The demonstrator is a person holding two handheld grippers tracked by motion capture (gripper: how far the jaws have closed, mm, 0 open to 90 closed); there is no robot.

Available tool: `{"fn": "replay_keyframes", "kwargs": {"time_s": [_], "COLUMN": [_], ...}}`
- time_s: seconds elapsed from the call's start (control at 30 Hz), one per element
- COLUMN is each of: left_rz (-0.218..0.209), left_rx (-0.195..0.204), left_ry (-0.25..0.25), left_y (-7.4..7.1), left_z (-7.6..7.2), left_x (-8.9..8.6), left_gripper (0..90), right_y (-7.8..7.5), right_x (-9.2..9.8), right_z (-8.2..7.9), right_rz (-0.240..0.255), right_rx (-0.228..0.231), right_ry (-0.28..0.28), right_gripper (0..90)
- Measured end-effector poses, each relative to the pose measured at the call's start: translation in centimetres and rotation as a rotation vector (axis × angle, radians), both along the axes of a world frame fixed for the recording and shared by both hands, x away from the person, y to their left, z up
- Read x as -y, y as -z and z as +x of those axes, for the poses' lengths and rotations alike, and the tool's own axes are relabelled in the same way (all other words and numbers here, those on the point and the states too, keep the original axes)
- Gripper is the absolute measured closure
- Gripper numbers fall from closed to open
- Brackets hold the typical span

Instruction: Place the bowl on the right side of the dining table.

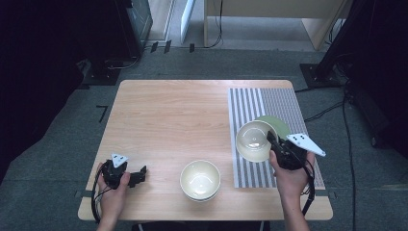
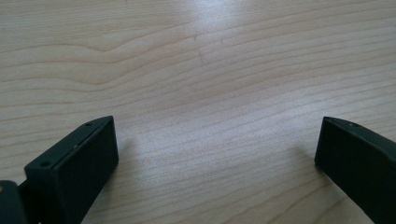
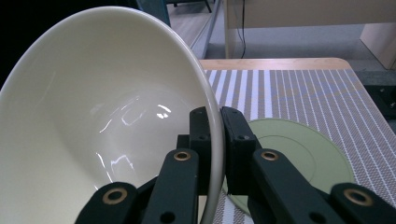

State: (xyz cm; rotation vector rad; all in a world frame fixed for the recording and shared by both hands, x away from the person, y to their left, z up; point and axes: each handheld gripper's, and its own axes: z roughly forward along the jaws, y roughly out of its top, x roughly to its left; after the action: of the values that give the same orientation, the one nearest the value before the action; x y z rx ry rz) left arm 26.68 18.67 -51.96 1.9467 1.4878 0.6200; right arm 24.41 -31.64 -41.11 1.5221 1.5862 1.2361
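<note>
My right gripper is shut on the rim of a cream bowl, holding it tilted above the striped mat. In the right gripper view the bowl has its rim pinched at the right gripper. A pale green plate lies on the mat behind and under the bowl, seen again as the plate. A second cream bowl stands on the table near the front edge. My left gripper rests low at the front left, open, the left gripper with bare wood between its jaws.
The wooden table has its striped mat along the right side. Beyond the far edge are grey floor, cables and furniture legs. Dark equipment stands at the left and right sides.
</note>
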Motion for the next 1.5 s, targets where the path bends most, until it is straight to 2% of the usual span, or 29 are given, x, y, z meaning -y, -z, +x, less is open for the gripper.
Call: {"fn": "replay_keyframes", "kwargs": {"time_s": [0.13,0.57,1.5], "left_rz": [0.0,0.0,-0.001], "left_rx": [0.0,0.0,0.001], "left_ry": [0.0,-0.001,-0.002], "left_y": [0.0,0.0,0.0], "left_z": [0.0,0.0,0.0], "left_x": [0.0,0.0,0.0], "left_gripper": [0.0,0.0,0.0], "right_y": [0.0,0.3,2.9], "right_x": [0.6,2.2,5.2], "right_z": [0.6,2.1,5.2], "right_rz": [-0.011,0.005,0.032], "right_rx": [-0.008,-0.033,-0.13], "right_ry": [0.014,0.063,0.154], "right_gripper": [84.3,84.3,84.3]}}
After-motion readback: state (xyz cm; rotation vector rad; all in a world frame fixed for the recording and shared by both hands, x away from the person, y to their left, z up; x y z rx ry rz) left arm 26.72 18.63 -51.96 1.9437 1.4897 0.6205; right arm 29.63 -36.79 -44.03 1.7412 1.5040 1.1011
